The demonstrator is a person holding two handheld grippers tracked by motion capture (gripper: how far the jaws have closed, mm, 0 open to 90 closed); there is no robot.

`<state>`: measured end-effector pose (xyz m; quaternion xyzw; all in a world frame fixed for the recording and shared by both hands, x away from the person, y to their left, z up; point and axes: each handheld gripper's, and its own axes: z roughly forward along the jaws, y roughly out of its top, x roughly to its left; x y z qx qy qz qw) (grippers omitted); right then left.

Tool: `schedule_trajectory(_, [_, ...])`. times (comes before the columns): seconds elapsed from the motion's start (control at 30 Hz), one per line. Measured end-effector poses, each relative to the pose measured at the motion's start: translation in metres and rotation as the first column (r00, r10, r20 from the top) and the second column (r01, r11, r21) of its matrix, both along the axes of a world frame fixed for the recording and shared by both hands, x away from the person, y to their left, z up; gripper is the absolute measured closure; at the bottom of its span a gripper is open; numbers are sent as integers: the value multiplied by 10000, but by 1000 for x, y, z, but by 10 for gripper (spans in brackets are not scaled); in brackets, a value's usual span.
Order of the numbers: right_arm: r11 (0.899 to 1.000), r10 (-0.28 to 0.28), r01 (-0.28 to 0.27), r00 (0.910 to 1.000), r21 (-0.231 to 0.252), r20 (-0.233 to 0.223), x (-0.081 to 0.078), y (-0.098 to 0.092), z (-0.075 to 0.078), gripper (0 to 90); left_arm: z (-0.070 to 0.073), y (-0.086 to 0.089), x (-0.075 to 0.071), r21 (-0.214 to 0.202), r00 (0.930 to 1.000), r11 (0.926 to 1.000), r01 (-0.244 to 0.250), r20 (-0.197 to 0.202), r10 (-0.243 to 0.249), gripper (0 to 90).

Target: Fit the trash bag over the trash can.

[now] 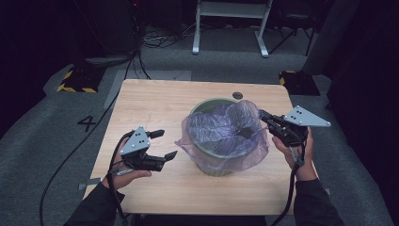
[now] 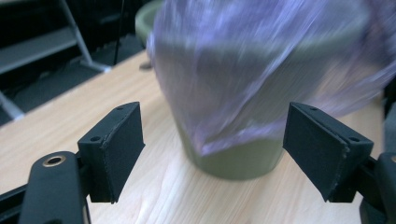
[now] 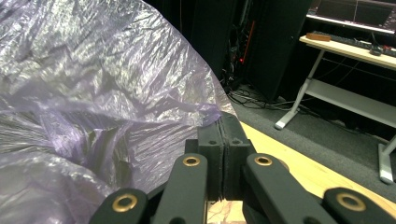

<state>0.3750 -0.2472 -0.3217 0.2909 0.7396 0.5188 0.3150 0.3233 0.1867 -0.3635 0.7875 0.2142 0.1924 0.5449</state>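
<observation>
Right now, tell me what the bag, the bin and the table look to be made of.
Bag: thin translucent purple plastic film, crinkled and glossy. Bin: probably moulded plastic, matte olive green, smooth wall; it could be glazed otherwise. Table: light wood or wood-look laminate, with visible grain lines and a satin finish.

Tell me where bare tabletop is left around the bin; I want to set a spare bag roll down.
The far left of the table, between its back edge and the green bin, is bare. So is the near strip in front of the bin, between the left gripper and the right forearm. It is crowded at the bin's right rim, where the right gripper pinches the purple bag.
</observation>
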Motion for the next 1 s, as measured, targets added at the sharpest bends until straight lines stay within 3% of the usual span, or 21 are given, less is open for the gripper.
schedule_trajectory(0.1, [9999, 109, -109, 9999, -1, 50, 0, 3, 1, 891, 16, -4, -5, -160, 9992, 9997, 161, 382, -155, 195])
schedule_trajectory(0.2, [9997, 216, -215, 9997, -90, 91, 1, 8, 2, 885, 27, -13, -1, -238, 9986, 9995, 190, 492, -178, 194])
schedule_trajectory(0.4, [9990, 361, -356, 9992, -285, 155, 2, 18, 7, 866, 40, -42, 13, 379, 9947, 9956, 853, 540, -873, 207])
schedule_trajectory(0.5, [9989, 365, -360, 9992, -291, 167, 4, 20, 8, 866, 42, -50, 19, 497, 9915, 9923, 1136, 581, -1165, 229])
schedule_trajectory(0.6, [9989, 366, -361, 9992, -300, 172, 6, 21, 7, 868, 41, -56, 29, 774, 9952, 9935, 830, 460, -867, 323])
schedule_trajectory(0.73, [9989, 408, -405, 9991, -230, 114, 8, 20, 6, 868, 37, -59, 40, 1318, 9940, 9878, 824, 610, -910, 598])
schedule_trajectory(0.83, [9989, 428, -426, 9990, -191, 102, 8, 18, 6, 866, 37, -59, 44, 1260, 9938, 9901, 625, 834, -734, 772])
schedule_trajectory(0.93, [9987, 466, -464, 9989, -215, 73, 10, 17, 6, 859, 37, -60, 50, 1453, 9930, 9888, 354, 1064, -512, 857])
schedule_trajectory(1.0, [9987, 449, -448, 9990, -225, 44, 12, 16, 5, 855, 37, -60, 54, 1357, 9934, 9905, 230, 1086, -380, 883])
